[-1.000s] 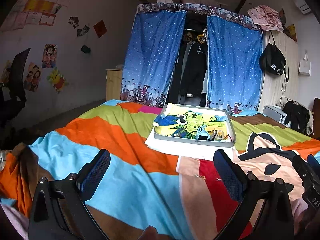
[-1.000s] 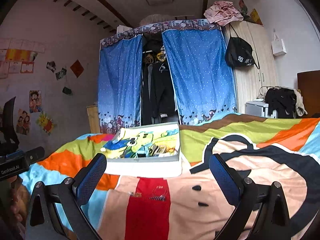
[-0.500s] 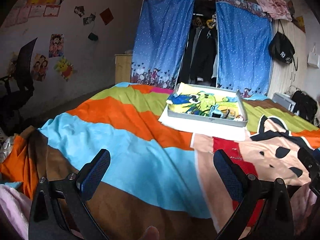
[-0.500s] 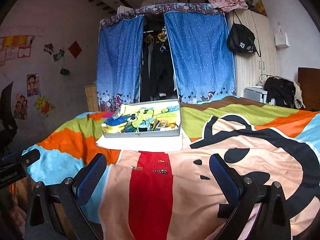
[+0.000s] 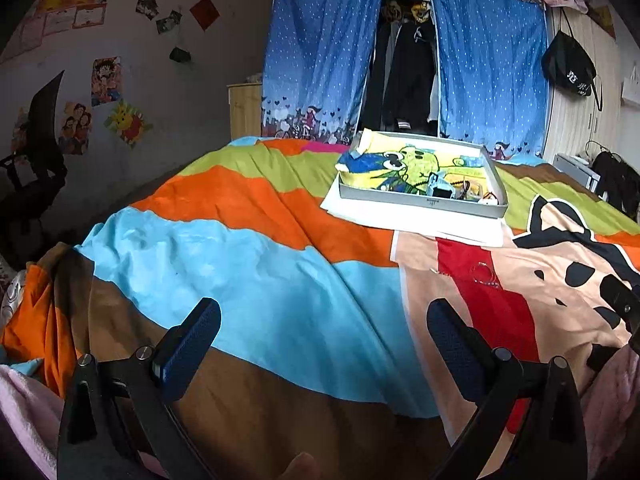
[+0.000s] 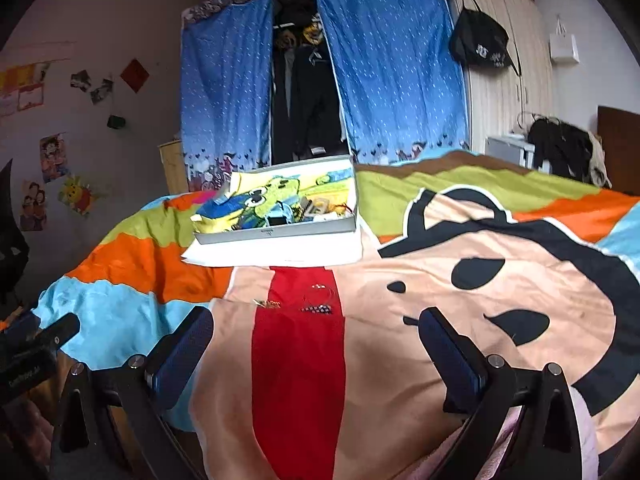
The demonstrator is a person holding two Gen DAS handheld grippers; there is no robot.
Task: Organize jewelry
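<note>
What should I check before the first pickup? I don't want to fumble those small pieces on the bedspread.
1. Right gripper open, holding nothing: ok.
2. Left gripper open, holding nothing: ok.
3. Jewelry in view on the red stripe, ahead of the right gripper: ok.
4. Tray within sight beyond the jewelry, on white paper: ok.
5. Free room in the tray: cannot tell.
6. Pieces untangled: cannot tell, too small.

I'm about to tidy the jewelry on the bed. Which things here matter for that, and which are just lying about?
For the job:
- jewelry pieces on the red stripe
- gray box on the white sheet
- left gripper and right gripper, both open

Lying about:
- black bag
- blue curtains
- wall posters
</note>
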